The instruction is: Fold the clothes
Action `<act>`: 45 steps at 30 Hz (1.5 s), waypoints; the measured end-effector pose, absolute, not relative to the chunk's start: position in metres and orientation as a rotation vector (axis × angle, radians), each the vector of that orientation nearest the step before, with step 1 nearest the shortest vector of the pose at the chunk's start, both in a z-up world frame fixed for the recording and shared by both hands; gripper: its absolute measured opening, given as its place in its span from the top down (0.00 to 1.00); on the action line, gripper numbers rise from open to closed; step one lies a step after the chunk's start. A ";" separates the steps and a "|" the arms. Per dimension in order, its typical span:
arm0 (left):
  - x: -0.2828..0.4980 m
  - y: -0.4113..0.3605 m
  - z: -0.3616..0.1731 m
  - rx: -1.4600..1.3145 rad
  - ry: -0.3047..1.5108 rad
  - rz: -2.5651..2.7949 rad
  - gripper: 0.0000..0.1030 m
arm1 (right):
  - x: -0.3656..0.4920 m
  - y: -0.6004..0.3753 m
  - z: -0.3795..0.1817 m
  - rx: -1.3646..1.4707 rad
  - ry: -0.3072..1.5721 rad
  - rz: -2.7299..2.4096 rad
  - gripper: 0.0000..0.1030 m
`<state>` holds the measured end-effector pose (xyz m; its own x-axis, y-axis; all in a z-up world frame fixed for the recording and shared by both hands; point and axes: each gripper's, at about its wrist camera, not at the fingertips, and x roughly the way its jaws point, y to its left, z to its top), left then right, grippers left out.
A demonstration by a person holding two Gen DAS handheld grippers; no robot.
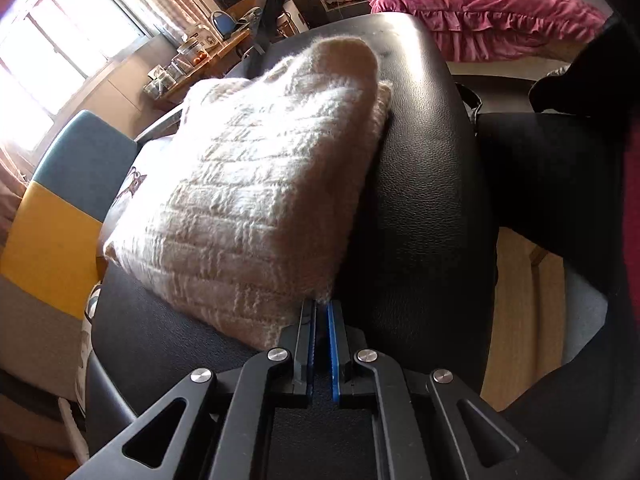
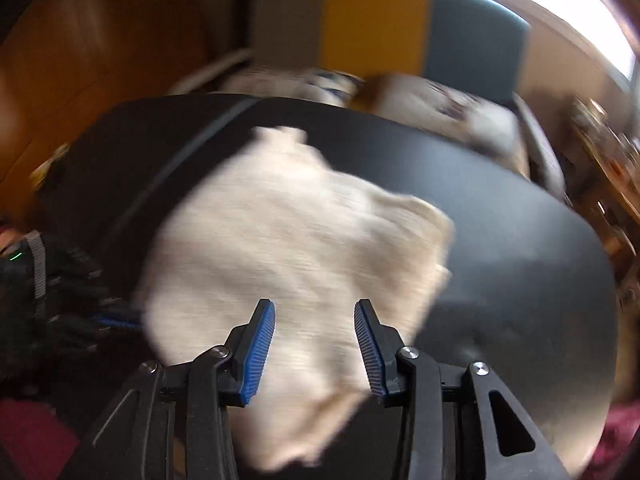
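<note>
A cream knitted sweater (image 1: 256, 184) lies folded into a thick rectangle on a black padded surface (image 1: 424, 184). My left gripper (image 1: 321, 308) is at the sweater's near corner, its blue pads almost together with the corner's edge pinched between the tips. In the right wrist view the picture is blurred by motion. There the same sweater (image 2: 288, 248) spreads under my right gripper (image 2: 315, 312), which hovers open over its near part with nothing between its fingers. A blue pad (image 2: 120, 323) of the left gripper shows at the sweater's left edge.
A chair with grey, yellow and teal back panels (image 1: 60, 216) stands beyond the black surface, with printed white cloth (image 2: 440, 108) on its seat. A pink ruffled bedcover (image 1: 492, 12), a cluttered wooden shelf (image 1: 192, 60) and a bright window (image 1: 60, 48) lie further off. A person's dark-clothed leg (image 1: 552, 168) is at right.
</note>
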<state>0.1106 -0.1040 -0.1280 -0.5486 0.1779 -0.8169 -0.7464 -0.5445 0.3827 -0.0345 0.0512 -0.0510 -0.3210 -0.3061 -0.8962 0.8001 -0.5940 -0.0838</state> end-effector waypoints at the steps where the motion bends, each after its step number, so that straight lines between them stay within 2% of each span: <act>1: 0.110 -0.104 -0.129 -1.006 0.998 2.120 0.95 | -0.024 0.042 -0.058 1.173 0.772 -1.941 0.60; 4: 0.109 -0.107 -0.128 -1.014 0.965 2.132 0.95 | 0.007 0.015 -0.079 1.148 0.994 -1.827 0.63; 5: 0.109 -0.109 -0.128 -1.017 0.953 2.136 0.95 | 0.007 0.018 -0.085 1.165 0.989 -1.824 0.64; 11: 0.109 -0.117 -0.137 -1.069 0.898 2.145 0.95 | -0.023 0.082 -0.092 1.286 0.638 -1.948 0.64; 13: 0.106 -0.123 -0.133 -1.105 0.820 2.160 0.96 | -0.030 0.099 -0.088 1.302 0.528 -1.981 0.62; 16: 0.103 -0.136 -0.109 -1.131 0.634 2.186 0.96 | -0.040 0.119 -0.078 1.320 0.344 -1.993 0.62; 20: 0.081 -0.164 -0.066 -1.092 0.197 2.265 0.95 | -0.056 0.139 -0.049 1.276 0.162 -2.011 0.62; 24: 0.041 -0.178 -0.044 -1.013 -0.097 2.341 0.95 | -0.091 0.132 -0.027 1.212 0.079 -2.029 0.62; 29: -0.022 -0.184 -0.038 -1.003 -0.330 2.433 0.91 | -0.148 0.099 -0.038 1.247 0.050 -2.018 0.62; 32: -0.057 -0.177 -0.045 -1.058 -0.365 2.459 0.89 | -0.182 0.092 -0.079 1.387 0.080 -2.080 0.63; 35: -0.086 -0.165 -0.062 -1.181 -0.342 2.470 0.88 | -0.190 0.106 -0.110 1.421 -0.011 -2.099 0.65; 37: -0.097 -0.154 -0.084 -1.304 -0.293 2.445 0.88 | -0.185 0.114 -0.112 1.381 -0.048 -2.105 0.66; 39: -0.097 -0.148 -0.094 -1.315 -0.258 2.455 0.88 | -0.184 0.117 -0.112 1.367 -0.057 -2.103 0.66; 45: -0.096 -0.159 -0.079 -1.267 -0.395 2.471 0.87 | -0.174 0.123 -0.083 1.274 -0.070 -2.076 0.65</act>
<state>-0.0955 -0.1589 -0.0795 -0.5471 0.4151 -0.7269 -0.1679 -0.9052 -0.3905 -0.1743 0.1229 -0.0825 -0.2804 -0.5783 -0.7661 0.5254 -0.7605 0.3817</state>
